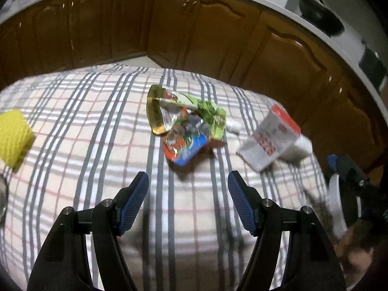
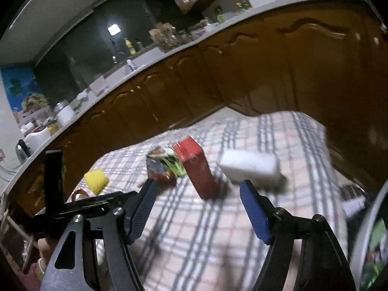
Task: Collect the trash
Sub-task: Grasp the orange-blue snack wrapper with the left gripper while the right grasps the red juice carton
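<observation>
Both the left gripper (image 1: pixel 188 189) and right gripper (image 2: pixel 197 200) are held open and empty above the checked tablecloth (image 1: pixel 97 126), where crumpled wrappers (image 1: pixel 184 123) and a red-and-white carton (image 1: pixel 271 135) are seen lying.

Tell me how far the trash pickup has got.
Barely started, by the look of it. Both the left gripper and right gripper are open and hold nothing. The crumpled wrappers, red-and-white carton and white box all lie on the checked tablecloth. A bin rim shows at right, with something green inside.
</observation>
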`<state>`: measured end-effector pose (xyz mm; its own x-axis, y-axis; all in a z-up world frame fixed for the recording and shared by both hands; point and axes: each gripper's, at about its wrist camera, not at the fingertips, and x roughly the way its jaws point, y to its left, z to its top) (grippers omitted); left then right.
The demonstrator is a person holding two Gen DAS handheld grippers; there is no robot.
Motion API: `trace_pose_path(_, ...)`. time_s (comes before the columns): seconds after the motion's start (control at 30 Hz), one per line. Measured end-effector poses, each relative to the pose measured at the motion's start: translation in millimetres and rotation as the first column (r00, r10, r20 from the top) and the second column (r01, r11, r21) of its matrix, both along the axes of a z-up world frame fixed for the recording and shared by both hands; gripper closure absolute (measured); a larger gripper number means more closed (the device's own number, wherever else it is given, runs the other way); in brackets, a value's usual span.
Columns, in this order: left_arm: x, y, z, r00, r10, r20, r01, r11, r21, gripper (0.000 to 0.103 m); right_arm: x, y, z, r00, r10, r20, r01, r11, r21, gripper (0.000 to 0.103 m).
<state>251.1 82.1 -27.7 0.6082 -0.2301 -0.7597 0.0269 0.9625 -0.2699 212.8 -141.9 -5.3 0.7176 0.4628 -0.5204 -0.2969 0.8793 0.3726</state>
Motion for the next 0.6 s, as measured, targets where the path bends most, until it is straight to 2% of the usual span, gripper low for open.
trace_pose_path(0.07,10,8,2,1.000,0.012,0.000,-0.012,0.999,-0.030,0.034,12,5,0,1.000,0.016,0.007,-0.016,1.000,0.007,0.030)
trace_pose_path(0.23,41,20,2,0.999,0.038,-0.009,-0.039,0.999,-0.030,0.034,36,17,-4,0.998,0.066,0.017,-0.066,0.998,0.007,0.030)
trace_pose_path(0.5,76,12,-23,0.998,0.023,-0.060,-0.021,0.999,0.031,0.035,60,35,-20,0.994,0.111,-0.018,-0.112,0.992,-0.058,0.030)
trace_pose_path(0.53,76,11,-26,0.998,0.018,-0.063,-0.016,0.999,0.038,0.038,61,37,-22,0.993,0.113,-0.027,-0.115,0.991,-0.066,0.031)
trace_pose_path(0.6,75,8,-30,0.998,-0.001,-0.062,0.003,1.000,0.030,0.055,62,39,-27,0.992,0.120,-0.046,-0.124,0.989,-0.076,0.034)
